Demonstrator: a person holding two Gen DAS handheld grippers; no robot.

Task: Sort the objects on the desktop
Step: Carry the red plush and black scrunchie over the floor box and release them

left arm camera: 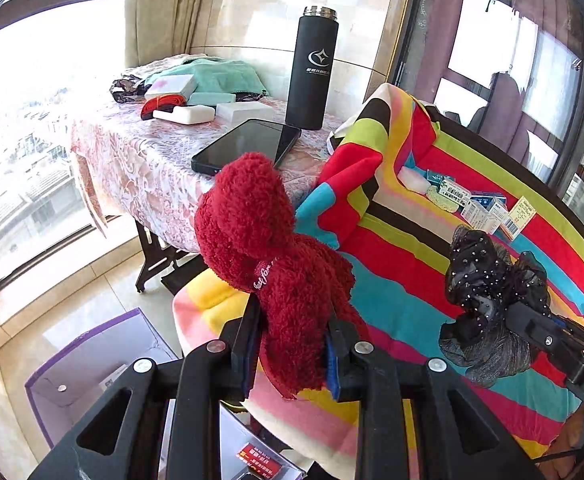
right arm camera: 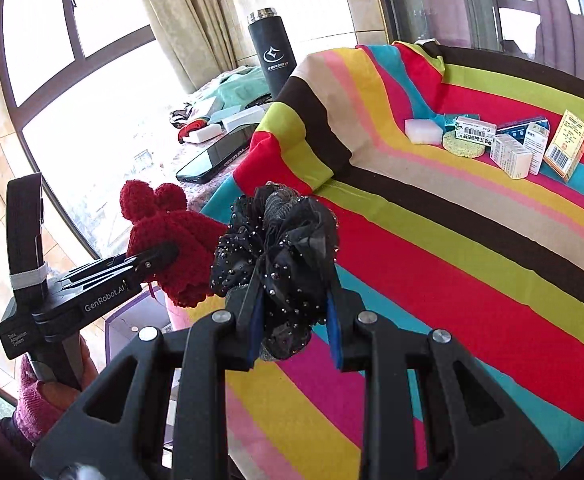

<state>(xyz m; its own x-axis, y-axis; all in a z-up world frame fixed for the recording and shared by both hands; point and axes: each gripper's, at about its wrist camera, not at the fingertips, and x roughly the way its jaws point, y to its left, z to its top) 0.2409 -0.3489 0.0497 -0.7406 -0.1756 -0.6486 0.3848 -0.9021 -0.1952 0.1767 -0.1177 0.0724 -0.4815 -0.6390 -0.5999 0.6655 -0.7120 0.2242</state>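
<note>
My left gripper (left arm camera: 292,344) is shut on a fluffy red knitted item (left arm camera: 260,232) and holds it in the air over the left edge of the striped cloth (left arm camera: 431,248). It also shows in the right wrist view (right arm camera: 168,248), left of my right gripper. My right gripper (right arm camera: 292,308) is shut on a black sequinned scrunchie (right arm camera: 280,256), held above the striped cloth (right arm camera: 451,260). The scrunchie also shows in the left wrist view (left arm camera: 487,280). Small boxes (right arm camera: 519,144), a white sponge (right arm camera: 423,131) and a green round pad (right arm camera: 461,146) lie on the cloth's far side.
A side table (left arm camera: 132,168) with a lace cloth stands at the back left, bearing a black flask (left arm camera: 311,68), a dark tablet (left arm camera: 248,146), white blocks (left arm camera: 188,114) and folded cloths. A purple-edged open box (left arm camera: 92,364) sits on the floor below. Windows are behind.
</note>
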